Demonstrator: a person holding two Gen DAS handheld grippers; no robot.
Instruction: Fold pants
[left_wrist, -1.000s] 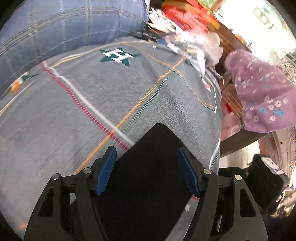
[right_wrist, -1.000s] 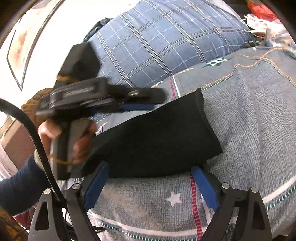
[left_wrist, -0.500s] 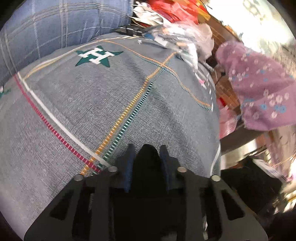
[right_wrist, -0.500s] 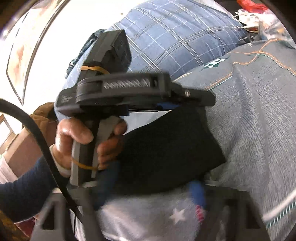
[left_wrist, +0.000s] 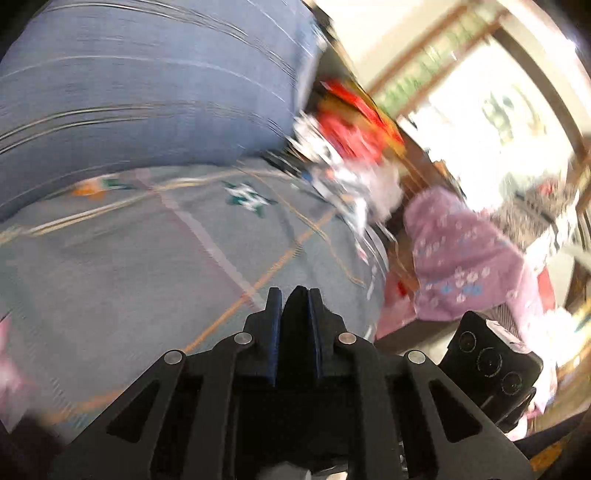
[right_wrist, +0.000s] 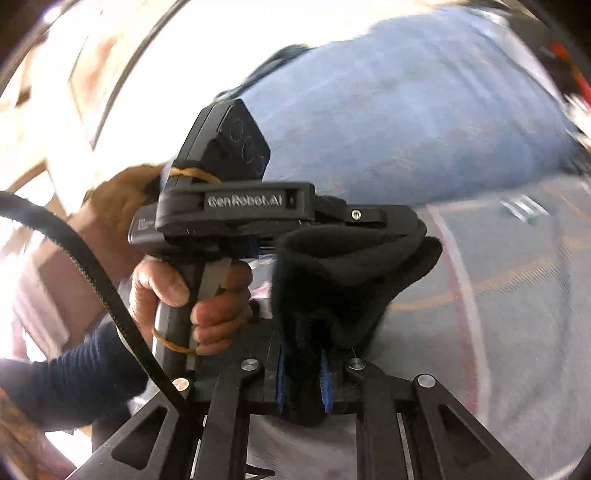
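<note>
The black pants (right_wrist: 343, 273) hang bunched between both grippers, lifted above the grey patterned bedspread (left_wrist: 147, 266). My left gripper (left_wrist: 295, 299) is shut on a black edge of the pants (left_wrist: 298, 317); only that pinched bit shows in its own view. In the right wrist view the left gripper (right_wrist: 413, 225) is held by a hand and clamps the upper far edge of the pants. My right gripper (right_wrist: 303, 365) is shut on the lower near edge. The views are motion-blurred.
A large blue checked pillow (left_wrist: 140, 92) lies at the head of the bed, also in the right wrist view (right_wrist: 406, 110). Red and white clutter (left_wrist: 347, 147) sits at the bed's far corner. A pink flowered cloth (left_wrist: 465, 258) drapes furniture beside the bed's right edge.
Both grippers closed on the pants, which lay flat on the bed a second ago. The pants are now lifted off the bedspread and bunched. Both views have swung upward.
</note>
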